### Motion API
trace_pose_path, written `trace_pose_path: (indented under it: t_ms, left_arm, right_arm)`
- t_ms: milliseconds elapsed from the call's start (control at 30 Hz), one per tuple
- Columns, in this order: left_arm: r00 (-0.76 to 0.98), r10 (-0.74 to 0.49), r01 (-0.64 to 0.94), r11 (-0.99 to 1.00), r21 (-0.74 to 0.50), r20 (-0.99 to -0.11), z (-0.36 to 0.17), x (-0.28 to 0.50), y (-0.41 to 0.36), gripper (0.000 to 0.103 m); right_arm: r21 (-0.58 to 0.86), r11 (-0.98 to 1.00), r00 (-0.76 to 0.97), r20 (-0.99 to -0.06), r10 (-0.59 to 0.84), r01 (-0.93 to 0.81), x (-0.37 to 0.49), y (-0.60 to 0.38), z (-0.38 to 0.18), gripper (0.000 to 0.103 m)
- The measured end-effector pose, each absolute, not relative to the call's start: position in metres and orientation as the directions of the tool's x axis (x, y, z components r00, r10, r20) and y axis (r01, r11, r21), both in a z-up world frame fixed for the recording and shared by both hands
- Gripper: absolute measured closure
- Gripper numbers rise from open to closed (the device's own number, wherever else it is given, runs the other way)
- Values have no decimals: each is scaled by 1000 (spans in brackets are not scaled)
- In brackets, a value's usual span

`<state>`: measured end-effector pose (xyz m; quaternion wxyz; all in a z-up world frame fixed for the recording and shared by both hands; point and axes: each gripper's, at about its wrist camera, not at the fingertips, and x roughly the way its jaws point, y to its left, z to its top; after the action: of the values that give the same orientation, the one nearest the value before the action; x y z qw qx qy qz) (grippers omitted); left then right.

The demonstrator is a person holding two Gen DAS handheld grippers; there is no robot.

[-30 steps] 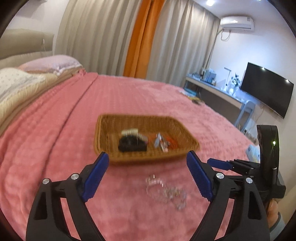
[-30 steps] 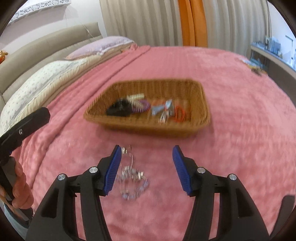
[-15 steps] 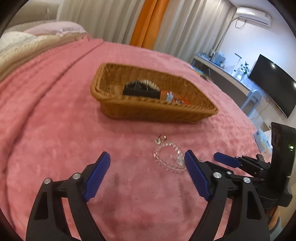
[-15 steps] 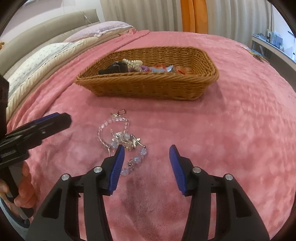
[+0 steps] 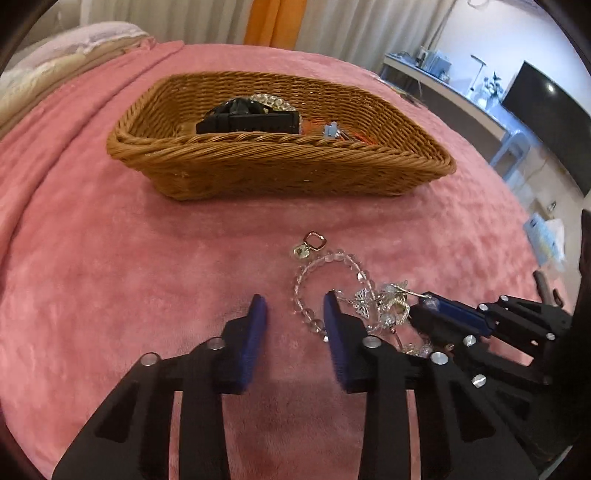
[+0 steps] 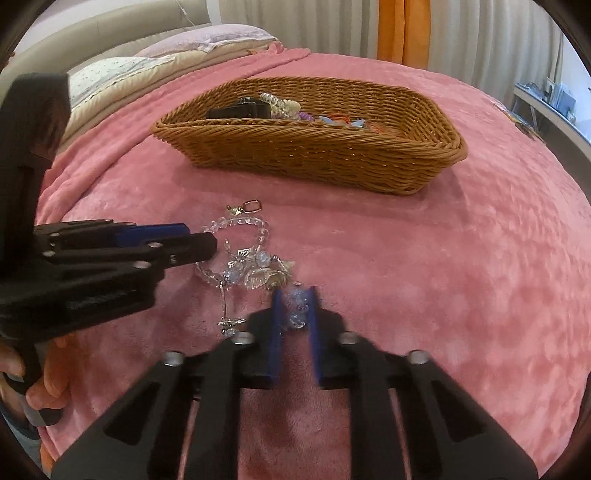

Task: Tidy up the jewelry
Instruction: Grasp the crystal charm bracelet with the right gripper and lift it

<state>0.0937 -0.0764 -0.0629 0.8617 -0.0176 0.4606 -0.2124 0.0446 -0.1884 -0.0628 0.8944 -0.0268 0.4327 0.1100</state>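
Note:
A clear bead bracelet with charms [image 5: 332, 280] lies tangled on the pink blanket in front of the wicker basket [image 5: 280, 173]; it also shows in the right wrist view [image 6: 243, 254]. My left gripper [image 5: 295, 317] is low at its left loop, jaws partly closed with a gap, holding nothing that I can see. My right gripper [image 6: 295, 306] has its blue pads closed on the bracelet's bluish bead end [image 6: 297, 306]. The basket [image 6: 332, 155] holds a black watch [image 5: 247, 120], a bead bracelet and hair clips.
Pillows [image 6: 147, 70] lie at the bed's head on the left. Curtains [image 5: 273, 22] hang behind. A desk and a dark TV [image 5: 546, 122] stand beyond the bed's right edge. The hand holding the left gripper [image 6: 44, 384] shows at the lower left.
Both grippers have moved down and forward onto the bracelet. Both sets of jaws have narrowed; the right ones have closed on the bluish bead end.

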Motion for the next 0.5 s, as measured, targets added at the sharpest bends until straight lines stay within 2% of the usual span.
trace_pose_path:
  t_ms: [100,500]
  left_arm:
    - [486,-400,365,901,-236,-777,-61,91,-76,97]
    - [577,-491,413,865,-286,-652,-20,51,-50,97]
  right_arm:
    - [68,975,619,-763,187,-211,41,-193,-58,95]
    - [139,951,710,-638,299,-275,9,-198,-6,95]
